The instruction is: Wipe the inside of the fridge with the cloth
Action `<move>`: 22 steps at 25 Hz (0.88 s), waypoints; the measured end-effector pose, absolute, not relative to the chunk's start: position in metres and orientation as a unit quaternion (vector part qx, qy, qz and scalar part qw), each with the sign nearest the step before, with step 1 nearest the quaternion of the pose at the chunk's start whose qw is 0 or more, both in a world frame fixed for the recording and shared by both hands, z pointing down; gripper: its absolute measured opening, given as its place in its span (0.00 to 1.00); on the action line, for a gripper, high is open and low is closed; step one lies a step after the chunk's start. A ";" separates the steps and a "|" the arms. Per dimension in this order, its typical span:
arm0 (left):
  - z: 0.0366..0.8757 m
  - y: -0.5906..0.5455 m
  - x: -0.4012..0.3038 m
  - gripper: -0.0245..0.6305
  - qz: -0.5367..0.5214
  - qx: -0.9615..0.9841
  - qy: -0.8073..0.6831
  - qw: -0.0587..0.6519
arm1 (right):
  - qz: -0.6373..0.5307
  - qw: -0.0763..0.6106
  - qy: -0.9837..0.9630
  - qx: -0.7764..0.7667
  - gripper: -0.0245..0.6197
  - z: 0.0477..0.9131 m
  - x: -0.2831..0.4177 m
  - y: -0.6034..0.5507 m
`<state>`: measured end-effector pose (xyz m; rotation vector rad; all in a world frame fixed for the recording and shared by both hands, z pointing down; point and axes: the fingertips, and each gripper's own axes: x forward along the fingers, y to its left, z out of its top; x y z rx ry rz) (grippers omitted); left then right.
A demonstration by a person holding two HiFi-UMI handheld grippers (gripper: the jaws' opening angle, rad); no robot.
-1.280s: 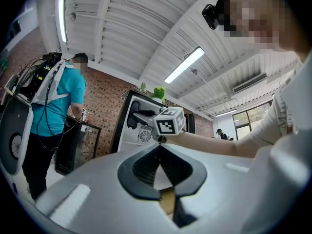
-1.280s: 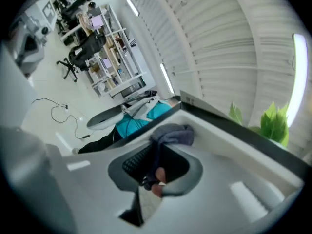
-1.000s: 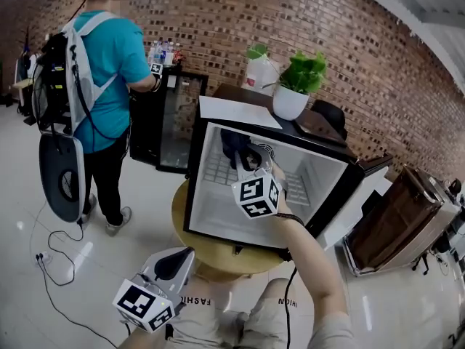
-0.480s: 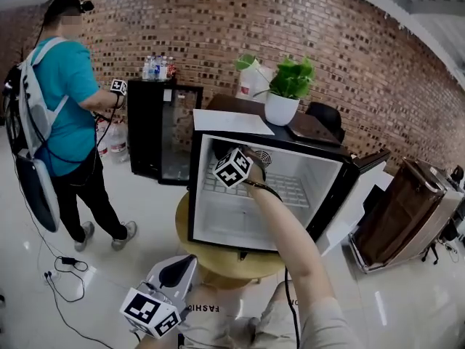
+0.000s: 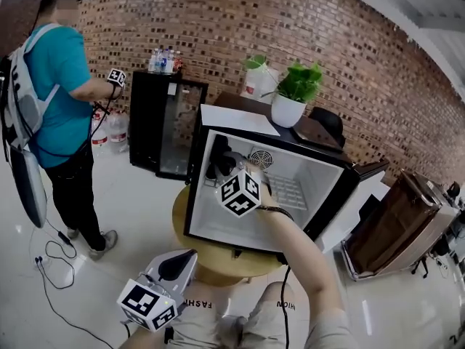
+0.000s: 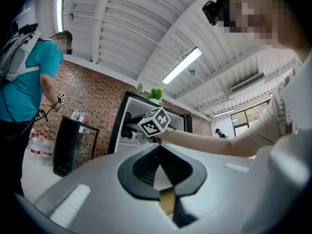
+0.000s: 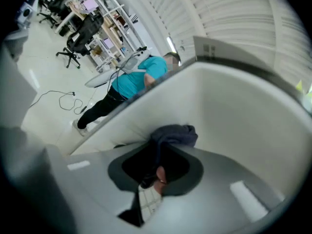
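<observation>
In the head view, the fridge [image 5: 193, 187] stands open on a round wooden table [image 5: 190, 249]. The right gripper [image 5: 229, 174] reaches into its upper left, with the dark cloth [image 5: 220, 163] bunched by the left inner wall. To the right the cavity lies open across the wire shelf [image 5: 290, 192]. The left gripper [image 5: 174, 266] hangs low, outside the fridge.

In the left gripper view, its jaws are pressed together with nothing between them.

In the right gripper view, the jaws clamp the cloth, whose long axis runs from the tips toward the white wall.

Brick wall [image 5: 218, 20], glossy white floor [image 5: 123, 217], round wooden table [image 5: 190, 247].
</observation>
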<state>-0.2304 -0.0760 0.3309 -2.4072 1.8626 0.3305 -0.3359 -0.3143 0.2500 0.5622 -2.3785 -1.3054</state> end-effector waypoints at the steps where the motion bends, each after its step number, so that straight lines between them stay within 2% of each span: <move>1: 0.331 -0.075 -0.229 0.04 0.107 -0.786 0.607 0.040 | -0.468 0.178 -0.844 0.191 0.11 0.250 -0.332 -0.300; 7: 0.335 -0.080 -0.219 0.04 0.104 -0.788 0.605 0.042 | -0.486 0.138 -0.855 0.122 0.11 0.254 -0.300 -0.223; 11: 0.328 -0.081 -0.216 0.04 0.099 -0.789 0.604 0.058 | -0.438 0.133 -0.870 0.182 0.11 0.242 -0.273 -0.265; 14: 0.324 -0.076 -0.215 0.04 0.098 -0.791 0.601 0.063 | -0.428 0.169 -0.853 0.245 0.11 0.239 -0.270 -0.315; 18: 0.324 -0.073 -0.211 0.04 0.103 -0.793 0.598 0.059 | -0.463 0.247 -0.809 0.263 0.11 0.251 -0.302 -0.365; 22: 0.323 -0.072 -0.213 0.04 0.110 -0.792 0.597 0.060 | -0.419 0.313 -0.814 0.254 0.11 0.270 -0.337 -0.413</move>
